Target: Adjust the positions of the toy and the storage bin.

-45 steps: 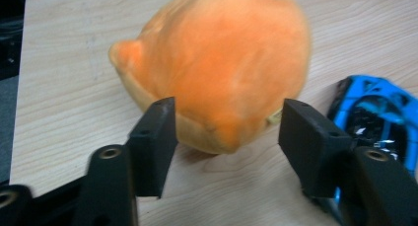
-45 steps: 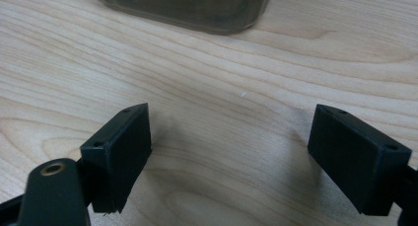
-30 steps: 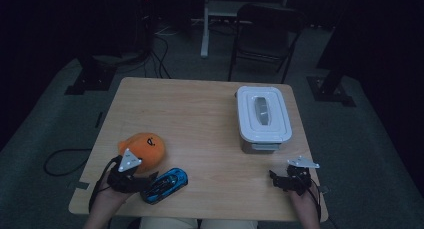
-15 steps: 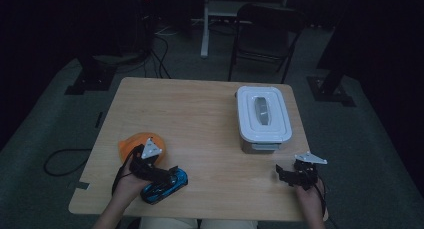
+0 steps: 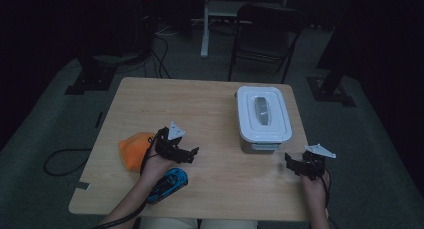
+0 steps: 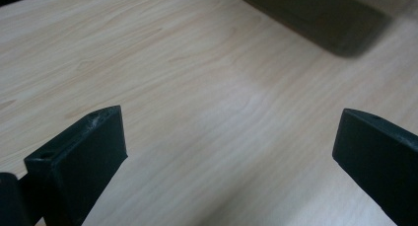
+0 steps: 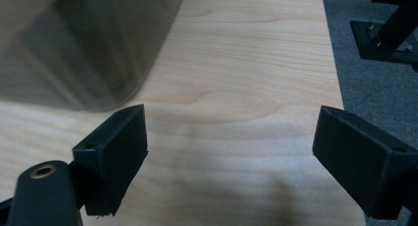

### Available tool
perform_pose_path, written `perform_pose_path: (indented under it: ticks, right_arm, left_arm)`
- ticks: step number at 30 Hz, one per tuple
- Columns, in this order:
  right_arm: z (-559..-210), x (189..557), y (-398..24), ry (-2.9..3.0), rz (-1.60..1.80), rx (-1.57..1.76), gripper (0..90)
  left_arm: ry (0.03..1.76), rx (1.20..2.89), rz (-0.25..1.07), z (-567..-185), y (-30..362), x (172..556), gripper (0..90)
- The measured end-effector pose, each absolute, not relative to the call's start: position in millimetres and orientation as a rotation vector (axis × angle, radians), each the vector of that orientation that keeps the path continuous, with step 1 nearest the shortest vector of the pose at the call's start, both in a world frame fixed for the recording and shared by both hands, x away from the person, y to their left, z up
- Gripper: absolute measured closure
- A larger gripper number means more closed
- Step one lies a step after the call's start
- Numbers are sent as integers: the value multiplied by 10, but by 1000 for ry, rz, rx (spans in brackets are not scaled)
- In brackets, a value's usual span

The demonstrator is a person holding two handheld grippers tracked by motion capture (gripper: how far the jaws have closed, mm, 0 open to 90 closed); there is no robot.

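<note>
Two grippers are held over the wooden table (image 5: pixel 210 114). The left gripper (image 5: pixel 192 154) is seen with its jaws spread wide and nothing between them, having just been opening; it is poised above bare wood, just beside the orange plush toy (image 5: pixel 134 150) and the blue toy car (image 5: pixel 169 184). The right gripper (image 5: pixel 290 161) is likewise held wide apart and empty, near the lidded white box (image 5: pixel 263 118).

On the pale wooden table (image 5: pixel 200 109), the left gripper (image 5: pixel 192 153) hovers with jaws spread wide and nothing between them, above a blue toy car (image 5: pixel 169 183) and beside an orange plush toy (image 5: pixel 134 150). The right gripper (image 5: pixel 291 161) sits near a white lidded plastic box (image 5: pixel 263 119).
</note>
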State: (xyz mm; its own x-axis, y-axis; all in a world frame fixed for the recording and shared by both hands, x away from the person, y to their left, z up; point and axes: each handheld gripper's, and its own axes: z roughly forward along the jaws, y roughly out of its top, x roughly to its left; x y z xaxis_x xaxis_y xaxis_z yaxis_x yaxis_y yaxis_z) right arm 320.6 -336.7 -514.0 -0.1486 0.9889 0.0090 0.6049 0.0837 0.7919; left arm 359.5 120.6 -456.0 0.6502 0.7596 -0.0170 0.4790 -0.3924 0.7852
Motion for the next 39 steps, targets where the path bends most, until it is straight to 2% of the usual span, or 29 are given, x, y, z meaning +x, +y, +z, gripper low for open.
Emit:
perform_pose_path:
  ticks: [4, 5, 8, 11, 16, 24, 29, 39]
  right_arm:
    - [-5139, 3262, -3372, 1809, 926, 1588, 131]
    - [-5129, 3305, -3362, 1814, 919, 1583, 131]
    - [-5098, 3372, -3361, 1818, 915, 1574, 131]
    - [-5053, 3464, -3364, 1811, 901, 1563, 132]
    - [-5000, 3635, -3400, 1789, 898, 1561, 131]
    - [-5021, 3899, -3511, 1744, 919, 1599, 132]
    - [-5043, 4005, -3484, 1736, 942, 1576, 132]
    - [-5067, 4215, -3418, 1727, 925, 1557, 129]
  left_arm:
    - [966, 2060, 426, -4555, 1142, 3676, 4]
    - [977, 2046, 422, -4564, 1043, 3802, 4]
    - [969, 2050, 482, -4581, 939, 3902, 5]
    - [968, 2003, 495, -4618, 841, 4010, 5]
    - [968, 2029, 543, -4660, 656, 4232, 5]
    - [1008, 2032, 558, -4753, 415, 4576, 5]
    - [980, 2002, 616, -4843, 290, 4688, 4]
    - [965, 1999, 629, -4888, 26, 4838, 4]
